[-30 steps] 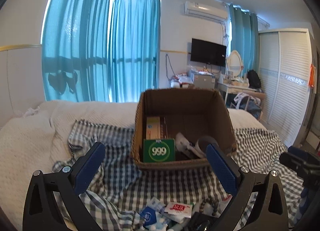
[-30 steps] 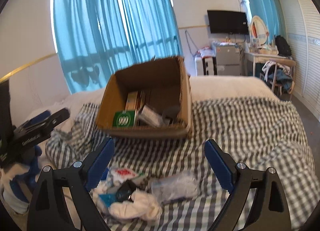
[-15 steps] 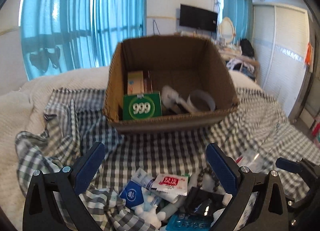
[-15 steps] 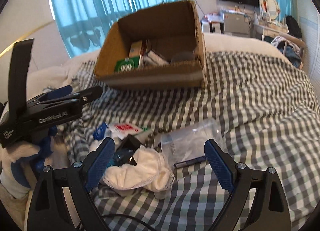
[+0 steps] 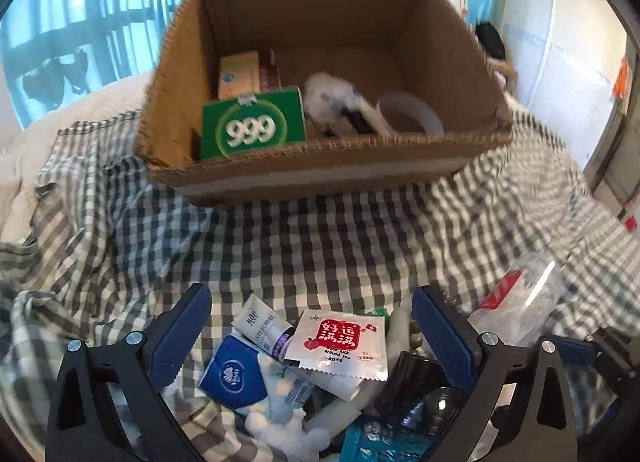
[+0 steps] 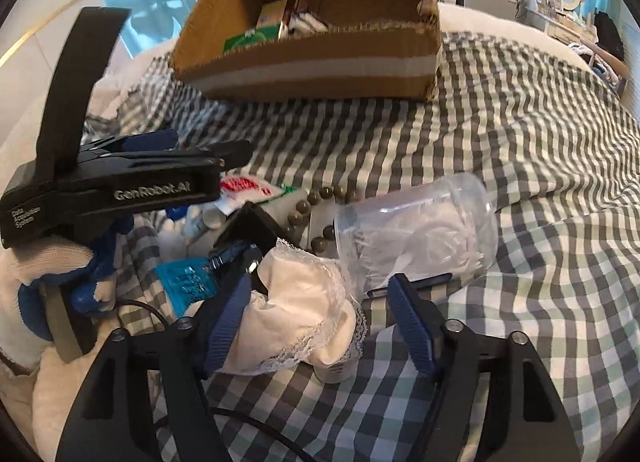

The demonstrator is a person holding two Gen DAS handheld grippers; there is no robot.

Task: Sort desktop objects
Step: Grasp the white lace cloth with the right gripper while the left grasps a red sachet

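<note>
Pick step: right gripper [image 6: 320, 322] jaws closing round crumpled white lace-edged cloth [image 6: 304, 322], not yet pinched; left gripper [image 5: 312, 338] spread over pile; next, carry cloth to brown cardboard box [image 6: 320, 66]

blue curtains [image 5: 100, 14], white wardrobe [image 5: 568, 46], checkered bedspread [image 6: 520, 142].

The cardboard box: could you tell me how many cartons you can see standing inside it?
3: a green 999 carton at the cardboard box front, a pale orange carton behind it, a red carton beside that. Others may be hidden.

Box [image 5: 320, 178] behind clutter pile [image 5: 320, 362] (on cloth [image 5: 280, 254]), jar [image 6: 420, 238] right
</note>
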